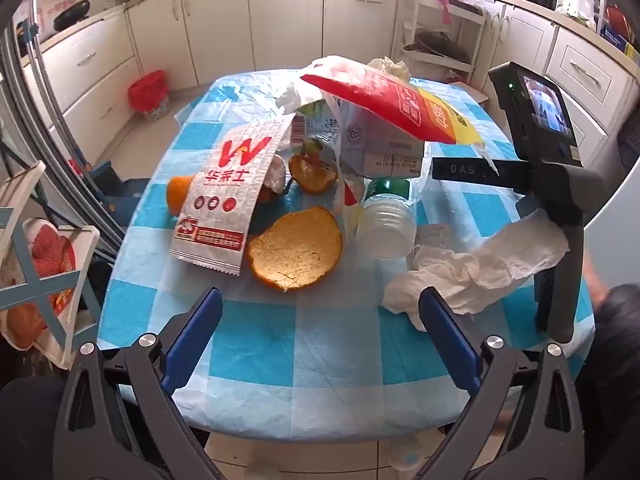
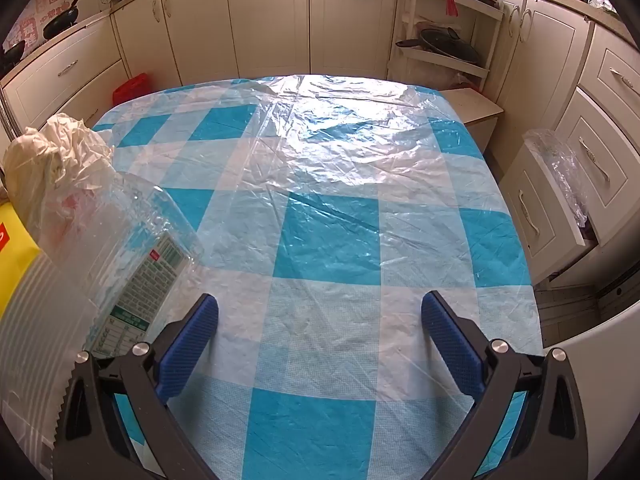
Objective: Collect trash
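A heap of trash lies on the blue-and-white checked table: an orange peel, a red-and-white food wrapper, a red and yellow bag, a clear plastic bottle and a crumpled white tissue. My left gripper hovers open over the near table edge, short of the peel, nothing between its fingers. In the right wrist view my right gripper is open over bare tablecloth; a clear bottle and crumpled plastic lie at its left.
The right hand-held device with its small screen stands at the right of the left wrist view. A red-lined bin sits on the floor beyond the table. White cabinets ring the room; a bag-lined bin stands at the right.
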Tool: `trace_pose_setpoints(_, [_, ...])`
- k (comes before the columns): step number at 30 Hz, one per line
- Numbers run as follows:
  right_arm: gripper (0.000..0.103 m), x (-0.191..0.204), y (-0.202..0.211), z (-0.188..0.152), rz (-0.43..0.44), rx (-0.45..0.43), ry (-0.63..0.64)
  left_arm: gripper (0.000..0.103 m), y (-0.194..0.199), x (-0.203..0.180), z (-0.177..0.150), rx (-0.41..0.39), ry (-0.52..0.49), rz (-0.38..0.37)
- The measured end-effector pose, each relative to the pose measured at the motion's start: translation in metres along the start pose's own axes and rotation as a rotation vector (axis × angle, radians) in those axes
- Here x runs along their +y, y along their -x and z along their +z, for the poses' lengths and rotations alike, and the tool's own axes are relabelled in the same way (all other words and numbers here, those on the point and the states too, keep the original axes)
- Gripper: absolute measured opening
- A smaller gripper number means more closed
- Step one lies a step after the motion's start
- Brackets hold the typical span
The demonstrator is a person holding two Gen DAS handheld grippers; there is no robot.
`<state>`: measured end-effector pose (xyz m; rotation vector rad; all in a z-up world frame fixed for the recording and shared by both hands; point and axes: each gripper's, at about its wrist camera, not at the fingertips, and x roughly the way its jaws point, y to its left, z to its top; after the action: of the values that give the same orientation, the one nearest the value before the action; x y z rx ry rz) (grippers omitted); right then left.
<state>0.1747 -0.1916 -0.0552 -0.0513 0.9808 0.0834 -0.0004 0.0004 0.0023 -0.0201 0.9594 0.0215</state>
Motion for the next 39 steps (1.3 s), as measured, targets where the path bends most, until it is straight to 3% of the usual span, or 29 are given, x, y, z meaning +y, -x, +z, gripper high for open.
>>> trace_pose_setpoints(4, [0.097,0.001,-0.001,0.000,-0.001,0.000,0.001,0.095,0.013,0.017,-0.004,-0.062,0.016,-0.014])
trace_pose_setpoints(9, [0.097,0.002,-0.002,0.000,0.000,-0.001,0.000,0.095,0.012,0.017,-0.008,-0.008,0.001,0.004])
trace_pose_setpoints(14, [0.097,0.004,-0.002,0.000,-0.005,-0.001,0.004,0.095,0.019,0.018,-0.014,-0.012,-0.002,0.044])
trace_pose_setpoints(20, [0.097,-0.002,-0.004,0.005,0.009,0.022,0.025,0.095,0.028,0.018,-0.011,-0.031,-0.016,0.033])
trace_pose_setpoints(21, [0.097,-0.005,-0.002,0.006,-0.009,0.023,0.039,0.095,0.031,0.017,-0.011,-0.040,-0.022,0.037])
trace_pose_setpoints(24, [0.097,-0.019,0.011,0.006,-0.214,0.006,0.068,0.095,0.044,0.016,-0.011,-0.061,-0.032,0.040])
trace_pose_setpoints(29, [0.097,-0.057,0.069,0.003,-0.271,-0.055,0.002,0.095,0.079,0.020,-0.016,-0.108,-0.012,0.041])
trace_pose_setpoints(32, [0.097,-0.059,0.123,-0.015,-0.184,-0.109,-0.054,0.095,0.100,0.021,-0.021,-0.116,0.000,0.039])
trace_pose_setpoints(39, [0.097,-0.015,0.263,-0.102,0.080,-0.318,-0.057,0.095,0.154,0.014,-0.042,-0.160,0.022,0.075])
